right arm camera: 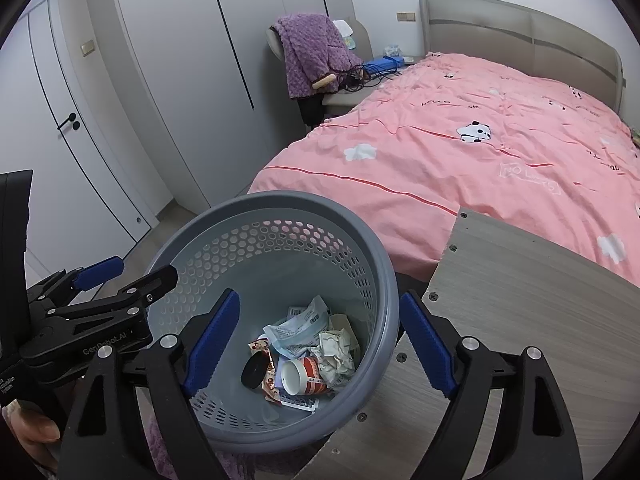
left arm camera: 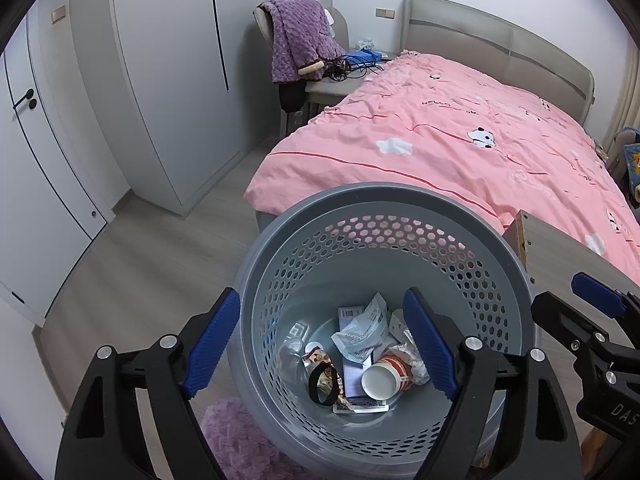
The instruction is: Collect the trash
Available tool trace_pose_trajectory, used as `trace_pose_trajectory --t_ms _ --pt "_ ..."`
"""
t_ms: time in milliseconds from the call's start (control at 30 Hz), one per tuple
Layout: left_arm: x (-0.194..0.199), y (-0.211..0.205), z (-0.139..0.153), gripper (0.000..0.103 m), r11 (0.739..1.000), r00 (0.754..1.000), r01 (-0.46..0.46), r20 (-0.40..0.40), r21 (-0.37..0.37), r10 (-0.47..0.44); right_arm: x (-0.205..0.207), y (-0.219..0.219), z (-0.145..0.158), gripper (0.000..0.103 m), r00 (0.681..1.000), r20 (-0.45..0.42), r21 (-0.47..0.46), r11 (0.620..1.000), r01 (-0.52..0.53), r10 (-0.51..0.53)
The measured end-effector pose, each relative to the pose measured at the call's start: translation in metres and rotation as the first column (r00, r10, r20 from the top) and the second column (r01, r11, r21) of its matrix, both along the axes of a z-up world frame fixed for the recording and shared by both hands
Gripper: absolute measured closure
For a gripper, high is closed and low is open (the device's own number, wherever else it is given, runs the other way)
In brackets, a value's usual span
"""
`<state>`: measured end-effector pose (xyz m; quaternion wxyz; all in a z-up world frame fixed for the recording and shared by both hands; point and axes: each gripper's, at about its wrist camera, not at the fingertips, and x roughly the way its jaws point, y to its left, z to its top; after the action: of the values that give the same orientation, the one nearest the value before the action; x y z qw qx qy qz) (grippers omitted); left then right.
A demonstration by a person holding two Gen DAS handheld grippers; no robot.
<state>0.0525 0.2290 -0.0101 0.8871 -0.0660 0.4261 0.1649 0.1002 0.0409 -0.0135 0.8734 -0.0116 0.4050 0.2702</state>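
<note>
Presently: grey perforated basket (left arm camera: 384,216) on the floor at the bed's foot, six o'clock, holding paper cup (left arm camera: 386,376), wrappers, black lid. Left tool (left arm camera: 322,344) and right tool (right arm camera: 320,344) both gape wide, empty — drop step apparently done; next calls for finding remaining trash.

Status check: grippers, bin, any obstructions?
Left gripper and right gripper open, empty, above the bin. Paper cup, wrappers, black ring inside. Wood panel beside bin; nothing blocking.
</note>
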Motion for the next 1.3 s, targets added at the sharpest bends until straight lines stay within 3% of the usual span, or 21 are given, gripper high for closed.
trace_pose_trajectory --t_ms 1300 --pt "-0.0031 0.0033 0.0039 0.022 1.0 1.0 -0.02 -0.002 0.012 0.02 -0.0015 -0.0038 0.0019 0.02 1.0 0.005 0.0 1.0 0.002 -0.002"
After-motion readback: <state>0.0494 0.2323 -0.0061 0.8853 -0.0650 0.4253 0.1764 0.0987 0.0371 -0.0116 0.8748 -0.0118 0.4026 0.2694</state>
